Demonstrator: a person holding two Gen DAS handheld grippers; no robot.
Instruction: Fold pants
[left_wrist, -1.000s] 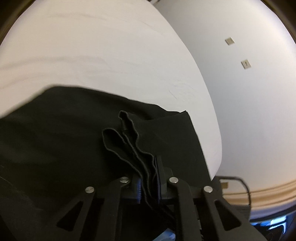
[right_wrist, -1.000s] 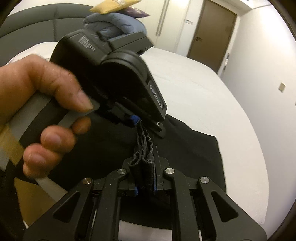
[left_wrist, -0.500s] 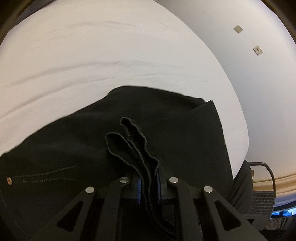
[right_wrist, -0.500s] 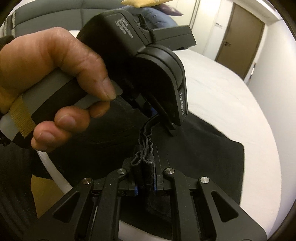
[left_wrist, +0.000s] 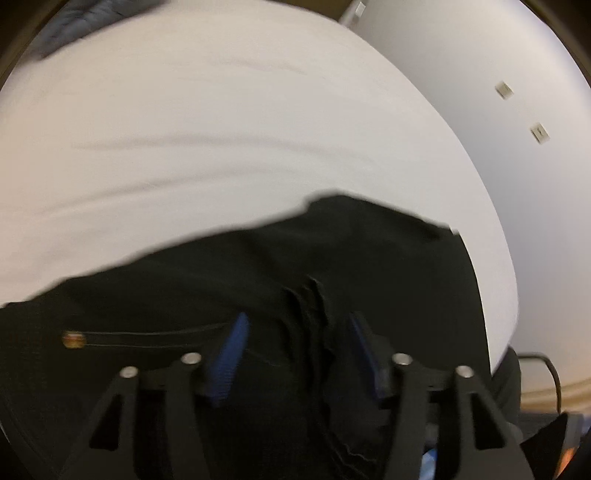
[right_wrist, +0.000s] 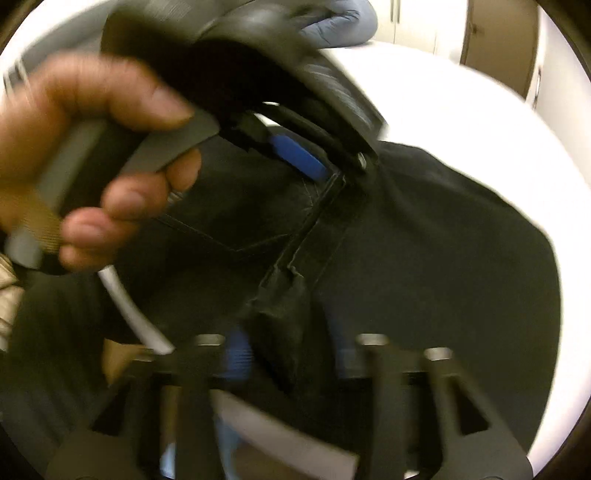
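Black pants (left_wrist: 388, 266) lie folded on the white bed (left_wrist: 221, 129), near its edge. My left gripper (left_wrist: 299, 350) points down at them; its jaws are opening, and the blue pads (left_wrist: 231, 350) stand apart from the bunched hem (left_wrist: 314, 306) that lies loose between them. In the right wrist view my right gripper (right_wrist: 291, 360) is also opening. A folded strip of the pants (right_wrist: 284, 314) stands between its blue pads (right_wrist: 238, 358), which do not press on it. A hand (right_wrist: 92, 129) holds the left gripper (right_wrist: 332, 166) just above the pants (right_wrist: 443, 240).
The bed's right edge (left_wrist: 506, 314) drops off beside a white wall with two sockets (left_wrist: 504, 89). A blue-grey cushion (right_wrist: 332, 22) lies at the head of the bed (right_wrist: 461, 110). A brown door (right_wrist: 498, 44) stands beyond. A dark chair frame (left_wrist: 550, 373) sits below the bed's corner.
Both grippers were shut on the bunched black fabric; now both sets of jaws stand apart and the fabric has slumped onto the pants. Both grippers have tipped further down toward the bed.
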